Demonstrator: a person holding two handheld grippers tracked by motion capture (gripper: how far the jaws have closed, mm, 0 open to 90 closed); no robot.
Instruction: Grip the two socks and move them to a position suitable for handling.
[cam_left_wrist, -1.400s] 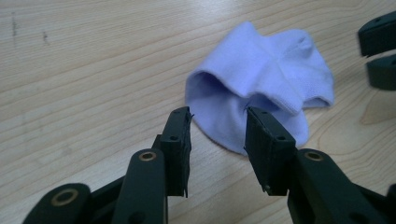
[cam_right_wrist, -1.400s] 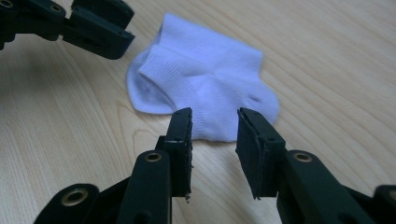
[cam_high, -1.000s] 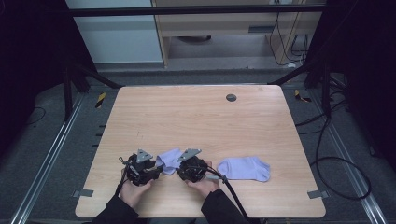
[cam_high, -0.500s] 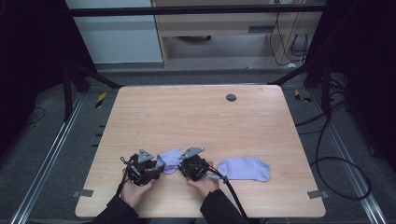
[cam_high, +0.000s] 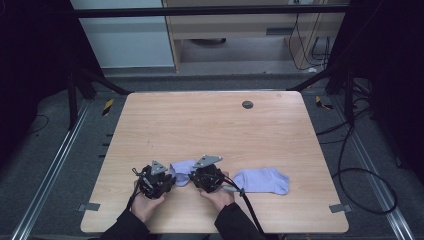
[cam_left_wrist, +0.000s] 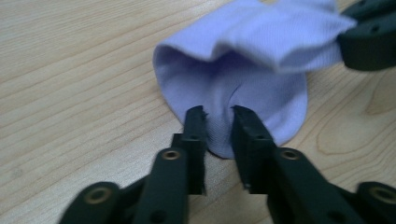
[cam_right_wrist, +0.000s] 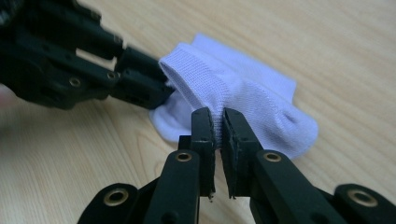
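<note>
A lilac sock (cam_high: 181, 169) lies near the table's front edge between my two grippers. My left gripper (cam_high: 171, 177) comes at it from the left, and in the left gripper view the left gripper (cam_left_wrist: 218, 116) has its jaws nearly together with the sock's (cam_left_wrist: 252, 88) lower layer puckered between them. From the right, my right gripper (cam_high: 193, 176) pinches the upper layer. In the right gripper view the right gripper (cam_right_wrist: 217, 119) is shut on the sock's (cam_right_wrist: 243, 93) ribbed edge and holds it slightly off the wood, so the cuff gapes.
A second lilac sock (cam_high: 262, 181) lies flat to the right of my right hand. The wooden table (cam_high: 210, 125) has a round dark grommet (cam_high: 247, 104) near its far edge. A cable trails from the right gripper over the front edge.
</note>
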